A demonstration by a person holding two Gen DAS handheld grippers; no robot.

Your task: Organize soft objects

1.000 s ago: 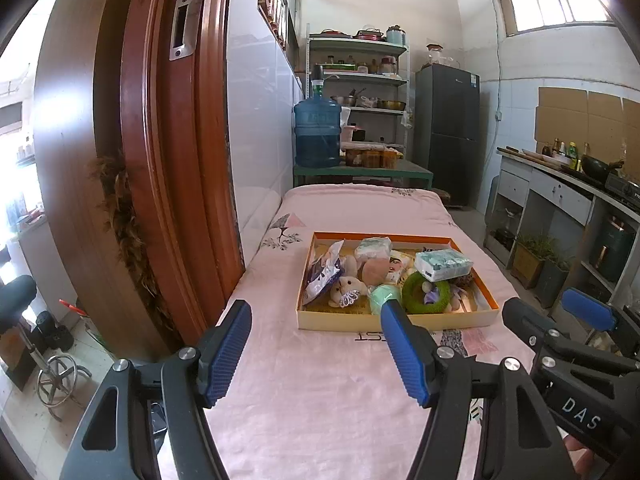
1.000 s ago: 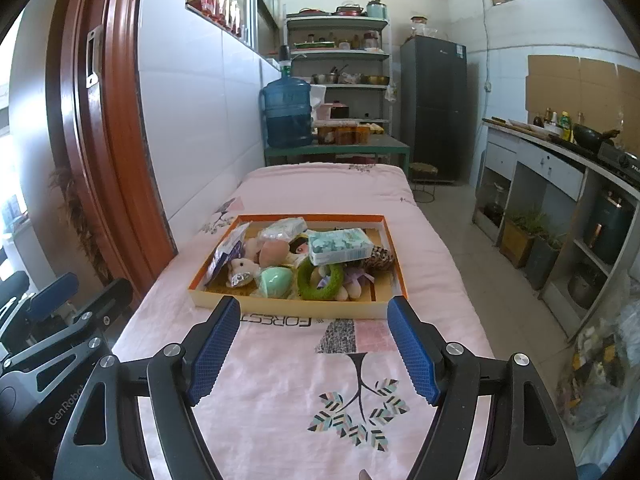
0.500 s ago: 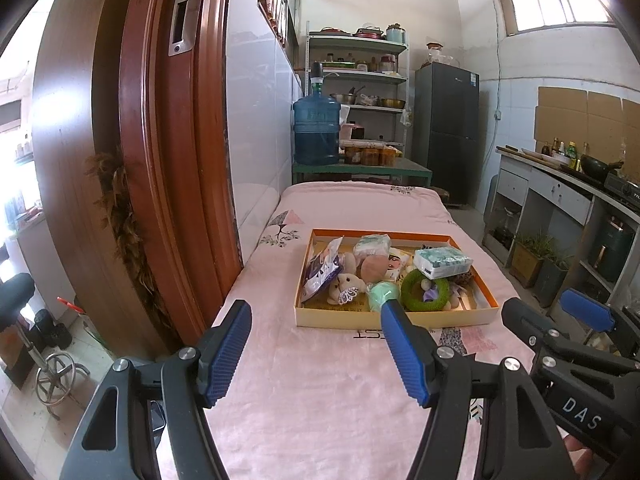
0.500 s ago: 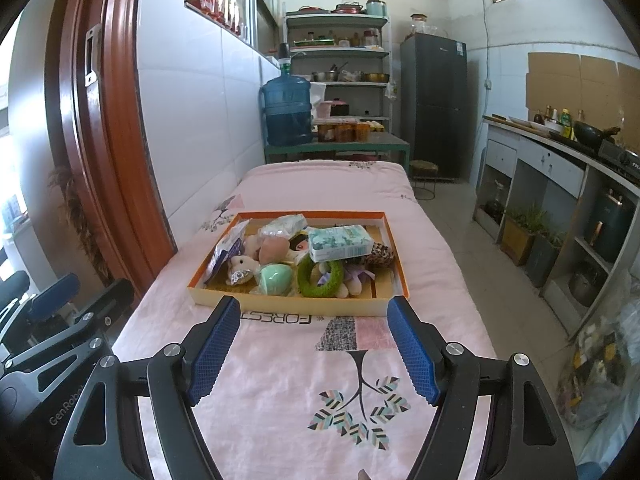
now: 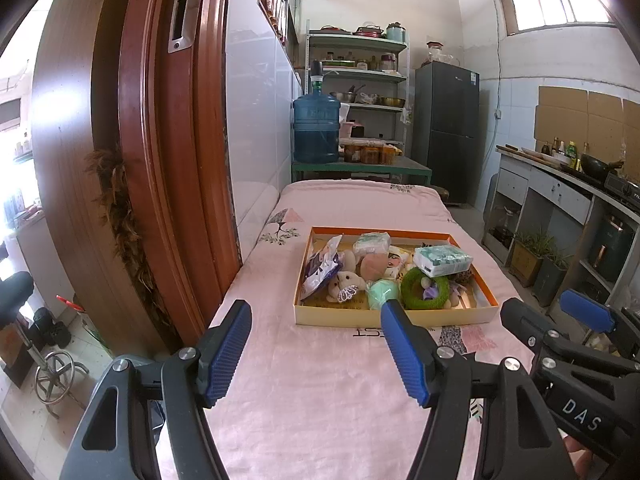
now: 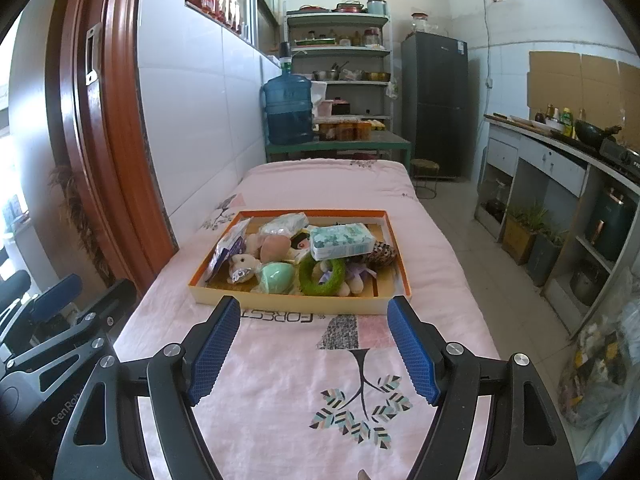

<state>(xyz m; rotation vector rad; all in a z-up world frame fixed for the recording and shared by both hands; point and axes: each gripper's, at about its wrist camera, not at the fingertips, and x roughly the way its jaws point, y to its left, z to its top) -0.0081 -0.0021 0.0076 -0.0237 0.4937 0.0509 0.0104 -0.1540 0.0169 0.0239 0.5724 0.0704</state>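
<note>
- Left wrist view: I hold the left gripper (image 5: pixel 316 344) above the pink cloth (image 5: pixel 320 400), jaws spread wide with nothing between them, short of the tray (image 5: pixel 394 317).
- Left wrist view: The soft objects lie heaped inside the tray: a plush bear (image 5: pixel 345 282), a mint green ball (image 5: pixel 383 293), a green ring (image 5: pixel 425 289), a tissue pack (image 5: pixel 442 261) and a crinkled bag (image 5: pixel 322 270).
- Left wrist view: The right gripper (image 5: pixel 560 322) shows at the right edge; from here I cannot tell its jaw state.
- Right wrist view: I hold the right gripper (image 6: pixel 314 344) over the cloth on the near side of the tray (image 6: pixel 296 301); jaws wide apart, empty.
- Right wrist view: The tray's long axis runs across my view, its near long wall facing both grippers. The tissue pack (image 6: pixel 342 241) rests on top of the heap, long axis roughly across, slightly tilted.
- Judgement: All items sit in the tray. This fits either a heap awaiting sorting or items already gathered in; I cannot settle which.
- Judgement: Any grasp here calls for a soft, shallow close, since these items deform and overlap.
</note>
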